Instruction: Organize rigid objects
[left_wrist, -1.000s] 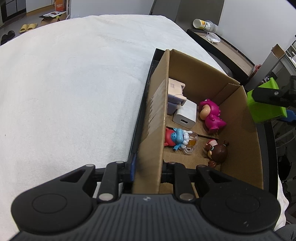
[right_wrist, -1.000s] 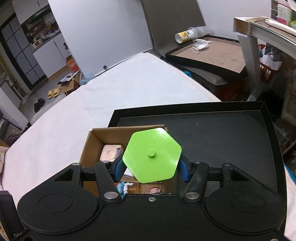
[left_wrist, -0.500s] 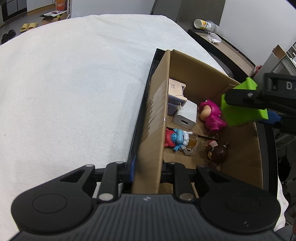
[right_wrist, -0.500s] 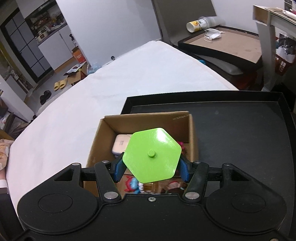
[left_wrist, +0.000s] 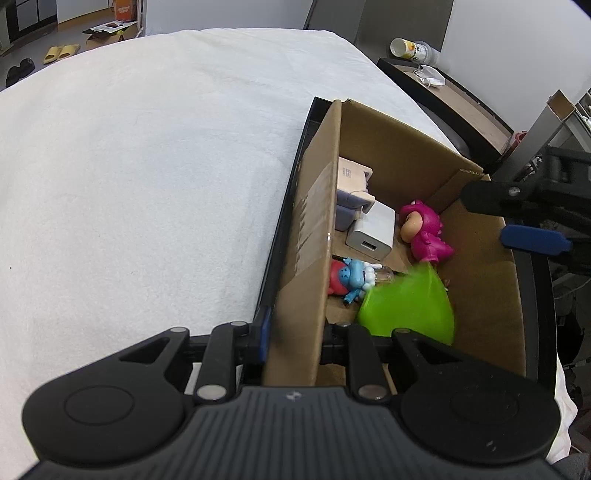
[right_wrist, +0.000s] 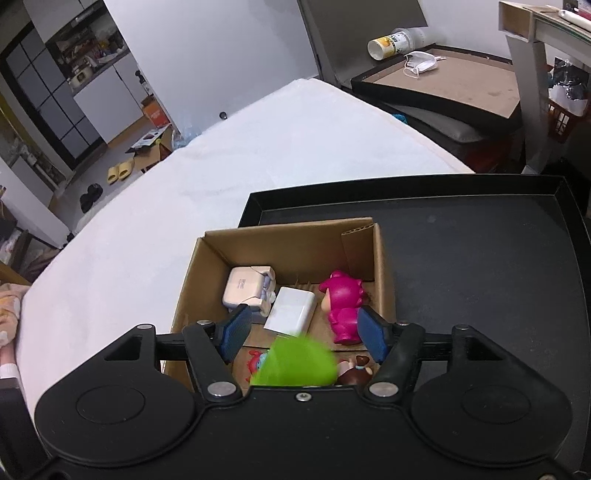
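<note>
Right gripper (right_wrist: 303, 332), jaws now spread, has released the green piece (right_wrist: 299, 363), which, blurred, drops into the box (left_wrist: 306, 236) beside the toys. Left gripper (left_wrist: 293, 332) stays clamped on the box wall. This item is stowed.

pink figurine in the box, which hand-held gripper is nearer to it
Right. The right hand-held gripper hangs open just above the pink figurine, while the left hand-held gripper clamps the cardboard box wall at the near corner.
</note>
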